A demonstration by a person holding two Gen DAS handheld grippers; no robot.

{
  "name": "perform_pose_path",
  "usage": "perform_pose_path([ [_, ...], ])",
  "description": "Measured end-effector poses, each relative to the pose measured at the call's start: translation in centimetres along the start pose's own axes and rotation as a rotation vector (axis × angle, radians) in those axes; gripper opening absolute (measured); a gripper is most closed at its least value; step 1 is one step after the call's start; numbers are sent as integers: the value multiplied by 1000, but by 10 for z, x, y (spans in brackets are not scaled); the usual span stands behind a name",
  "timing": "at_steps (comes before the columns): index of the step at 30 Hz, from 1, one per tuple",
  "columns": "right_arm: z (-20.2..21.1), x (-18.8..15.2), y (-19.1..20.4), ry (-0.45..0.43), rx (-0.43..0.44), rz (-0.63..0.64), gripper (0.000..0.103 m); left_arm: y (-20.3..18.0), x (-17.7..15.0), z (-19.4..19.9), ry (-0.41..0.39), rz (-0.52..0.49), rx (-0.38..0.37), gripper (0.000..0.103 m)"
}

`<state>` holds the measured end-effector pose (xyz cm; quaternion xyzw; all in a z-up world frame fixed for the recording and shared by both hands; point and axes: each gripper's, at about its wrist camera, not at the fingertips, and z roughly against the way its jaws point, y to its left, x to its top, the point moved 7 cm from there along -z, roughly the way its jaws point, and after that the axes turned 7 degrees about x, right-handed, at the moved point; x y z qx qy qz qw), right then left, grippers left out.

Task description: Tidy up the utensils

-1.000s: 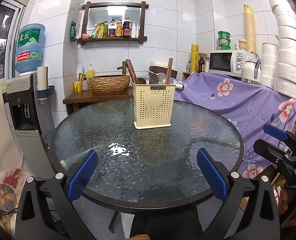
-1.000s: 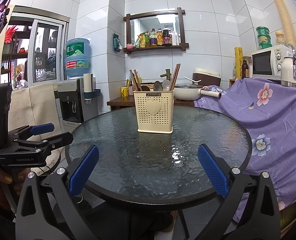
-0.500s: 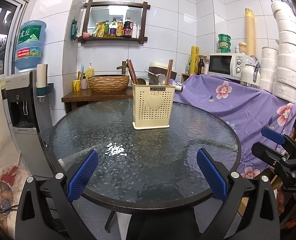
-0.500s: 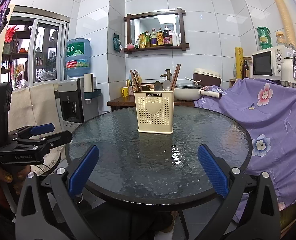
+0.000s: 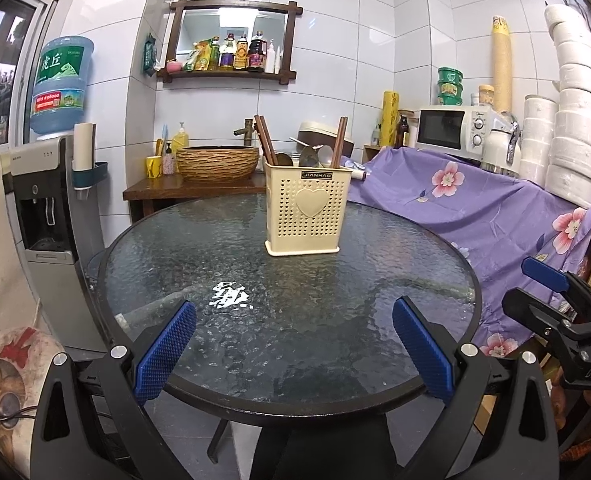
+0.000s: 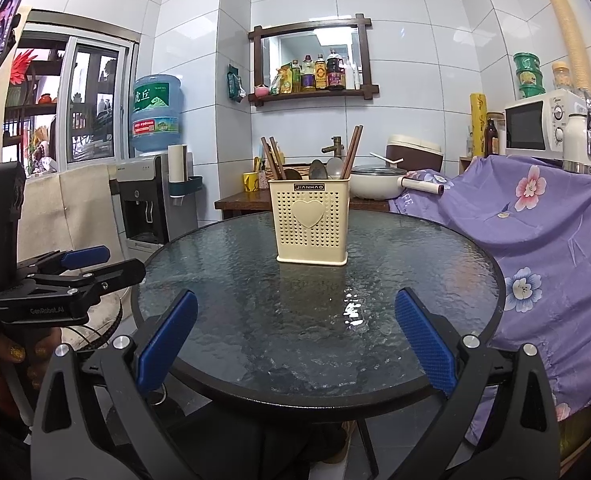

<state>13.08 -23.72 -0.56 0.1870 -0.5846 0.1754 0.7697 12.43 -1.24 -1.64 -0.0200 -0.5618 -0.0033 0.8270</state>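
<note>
Left hand-held gripper (image 5: 293,344): jaws spread wide, nothing btwn them. Pads (image 5: 163,354) are blue w/ a fine knurled grid, on black plastic arms w/ silver screws. Right hand-held gripper (image 6: 295,342): same build, also spread wide and empty. Each shows in the other's view, off to the side near the table edge, jaws apart there too.

Both hover over the near rim of the table (image 5: 183,264), a round top of dark pebbled glass w/ a black band round the edge; a bright glare patch sits just ahead of the left pads.

Holder (image 5: 307,209) stands upright on the glass, well ahead of both grippers, roughly centred btwn each pair of fingers, not touching either. It's a cream plastic box, squarish, walls punched w/ small holes, raised heart on the front, dark label strip at the top. Out of it stick brown chopsticks (image 5: 264,139) leaning left, another brown pair (image 5: 340,141) at the right, and metal spoon bowls (image 5: 308,156) btwn them.

Beyond, right of the holder: purple floral cloth (image 5: 475,208), soft and creased. Behind: woven basin (image 5: 217,163) on a wood counter, white glossy wall tiles.
</note>
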Motion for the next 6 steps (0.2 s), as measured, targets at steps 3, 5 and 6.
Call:
perform_pose_path([
  [3, 0, 0, -2, 1, 2, -3, 97, 1, 0, -1, 5, 2, 14, 97],
  [5, 0, 0, -2, 2, 0, -1, 97, 2, 1, -1, 3, 3, 18, 97],
  [6, -1, 0, -2, 2, 0, -1, 97, 2, 1, -1, 3, -2, 22, 97],
])
